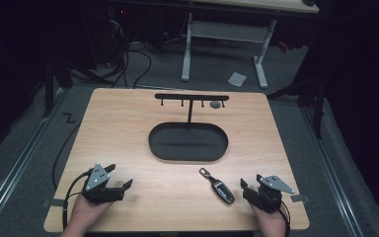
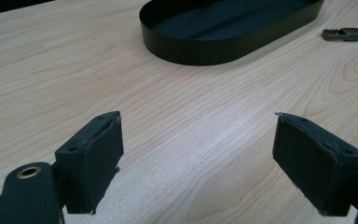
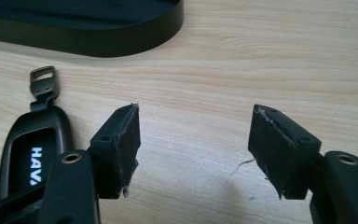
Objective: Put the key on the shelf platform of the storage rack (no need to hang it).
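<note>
The key fob [image 1: 221,189] is lying flat on the table [image 1: 128,128] at the lower right of the high view, its metal clip [image 1: 206,173] pointing toward the black oval tray [image 1: 188,155] at centre, with the hook stand [image 1: 191,97] rising behind it. The right gripper [image 1: 253,190] is resting just beside the fob, jaws standing apart with nothing between them; the left gripper [image 1: 121,177] is sitting at lower left, jaws wide and empty. This looks like the approach step; next the right gripper likely needs shifting left over the fob and closing on it.
</note>
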A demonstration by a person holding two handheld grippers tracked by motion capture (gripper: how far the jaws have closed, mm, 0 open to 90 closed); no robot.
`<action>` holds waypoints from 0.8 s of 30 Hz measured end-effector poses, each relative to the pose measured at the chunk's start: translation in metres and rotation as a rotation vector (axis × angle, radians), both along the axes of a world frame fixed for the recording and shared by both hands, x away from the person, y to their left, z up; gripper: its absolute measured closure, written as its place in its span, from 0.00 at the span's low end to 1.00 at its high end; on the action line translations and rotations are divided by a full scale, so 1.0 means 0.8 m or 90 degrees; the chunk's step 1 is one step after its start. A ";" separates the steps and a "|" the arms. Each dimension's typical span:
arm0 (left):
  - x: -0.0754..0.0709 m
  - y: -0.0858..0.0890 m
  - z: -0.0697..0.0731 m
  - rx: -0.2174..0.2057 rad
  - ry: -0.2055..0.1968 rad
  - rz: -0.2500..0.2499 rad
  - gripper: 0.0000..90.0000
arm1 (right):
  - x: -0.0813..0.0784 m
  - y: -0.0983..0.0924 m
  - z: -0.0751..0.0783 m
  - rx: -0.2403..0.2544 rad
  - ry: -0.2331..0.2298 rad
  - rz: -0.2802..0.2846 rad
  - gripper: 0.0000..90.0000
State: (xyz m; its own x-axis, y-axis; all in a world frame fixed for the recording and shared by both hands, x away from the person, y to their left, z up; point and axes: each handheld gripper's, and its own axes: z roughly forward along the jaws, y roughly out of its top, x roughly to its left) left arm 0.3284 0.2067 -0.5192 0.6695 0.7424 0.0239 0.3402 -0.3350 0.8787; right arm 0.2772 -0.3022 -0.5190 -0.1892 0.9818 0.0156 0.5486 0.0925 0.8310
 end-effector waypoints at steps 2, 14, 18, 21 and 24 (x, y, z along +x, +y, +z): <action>0.000 0.000 0.000 -0.001 0.000 -0.001 0.19 | -0.001 -0.002 0.000 0.004 -0.002 -0.007 0.38; 0.001 -0.001 0.000 0.001 0.002 -0.002 0.19 | -0.001 -0.007 0.001 0.002 -0.002 -0.016 0.38; 0.002 -0.002 -0.002 0.003 0.012 -0.008 0.18 | 0.000 -0.007 0.002 -0.005 -0.004 -0.008 0.38; 0.001 -0.003 -0.002 0.002 0.012 -0.008 0.18 | -0.001 -0.005 0.005 -0.011 -0.005 -0.004 0.37; 0.001 -0.001 -0.001 0.000 0.009 -0.006 0.18 | -0.002 -0.003 0.009 -0.011 -0.007 -0.001 0.37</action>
